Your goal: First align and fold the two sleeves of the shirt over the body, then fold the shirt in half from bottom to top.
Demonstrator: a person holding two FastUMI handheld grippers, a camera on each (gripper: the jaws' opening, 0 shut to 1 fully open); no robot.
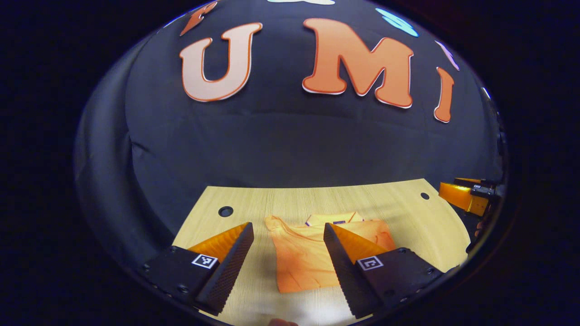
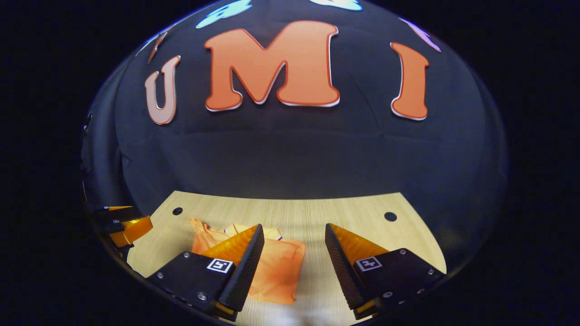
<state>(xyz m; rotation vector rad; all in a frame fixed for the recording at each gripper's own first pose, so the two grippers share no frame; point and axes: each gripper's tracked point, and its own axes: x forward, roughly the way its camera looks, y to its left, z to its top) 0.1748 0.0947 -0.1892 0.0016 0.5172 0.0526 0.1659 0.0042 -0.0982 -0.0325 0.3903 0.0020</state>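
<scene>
The left tool (image 1: 288,235) hangs above the table with its two wedge-shaped fingers spread wide and nothing between them; each finger has a finely ribbed inner pad and a small square coded marker on its block, with no readable writing. The right tool (image 2: 294,235) is the same, wide apart and holding nothing, and shows at the far right edge of the left gripper view. One shirt (image 1: 308,258), orange, soft and creased, lies flat on the table (image 1: 408,213) just beyond both tools, sleeves folded in, collar at the far end. The table is pale wood grain with rounded corners and two round holes (image 1: 225,211) near its far edge
</scene>
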